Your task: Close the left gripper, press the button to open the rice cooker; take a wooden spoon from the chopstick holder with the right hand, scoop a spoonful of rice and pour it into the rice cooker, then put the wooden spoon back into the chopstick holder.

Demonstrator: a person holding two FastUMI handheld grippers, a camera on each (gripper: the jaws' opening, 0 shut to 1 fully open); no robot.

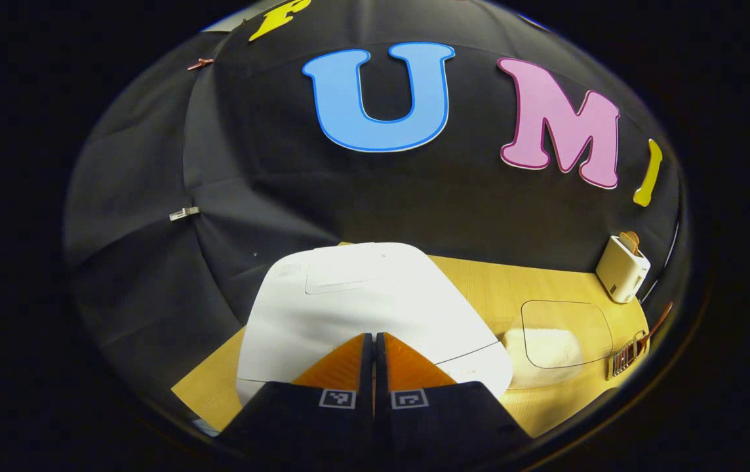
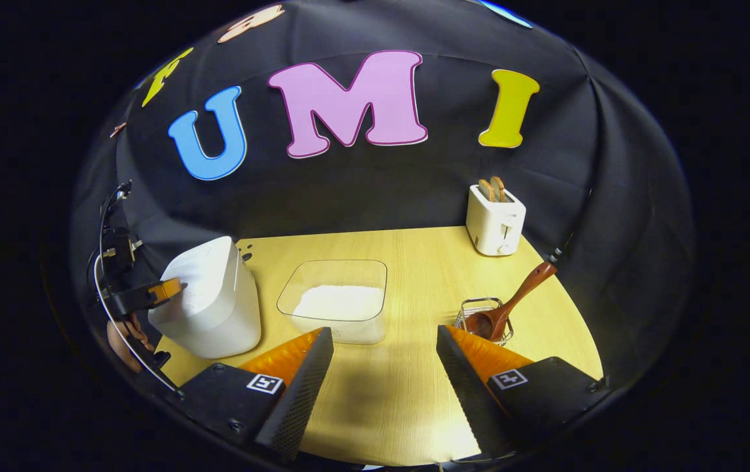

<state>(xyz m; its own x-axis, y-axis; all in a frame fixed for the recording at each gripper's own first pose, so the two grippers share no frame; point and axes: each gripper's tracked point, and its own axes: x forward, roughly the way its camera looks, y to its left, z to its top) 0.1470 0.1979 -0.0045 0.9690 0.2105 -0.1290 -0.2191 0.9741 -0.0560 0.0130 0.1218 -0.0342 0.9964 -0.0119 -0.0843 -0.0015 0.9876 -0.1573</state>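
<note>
Left gripper [image 1: 374,337] is sitting with its two fingers pressed together, nothing between them, tips lying over the front of the closed lid of the white rice cooker [image 1: 362,308]. From the right gripper view, the same gripper [image 2: 175,288] is reaching in from the far left against the cooker's [image 2: 211,308] upper side; a hand [image 2: 122,341] is showing dimly below it, though whether the tips are actually touching the lid is hard to judge at this edge.

Right gripper [image 2: 385,360] is hovering low over the wooden table [image 2: 414,262] with fingers spread wide and holding nothing.

Clear plastic container [image 2: 339,301], between cooker and right gripper, is holding a mound of white rice [image 2: 339,303]. Wire chopstick holder [image 2: 486,321], to the right, is carrying the wooden spoon [image 2: 509,305], bowl down, handle leaning up and right. White toaster [image 2: 496,219] at the back is holding two slices of toast [image 2: 492,189].
</note>
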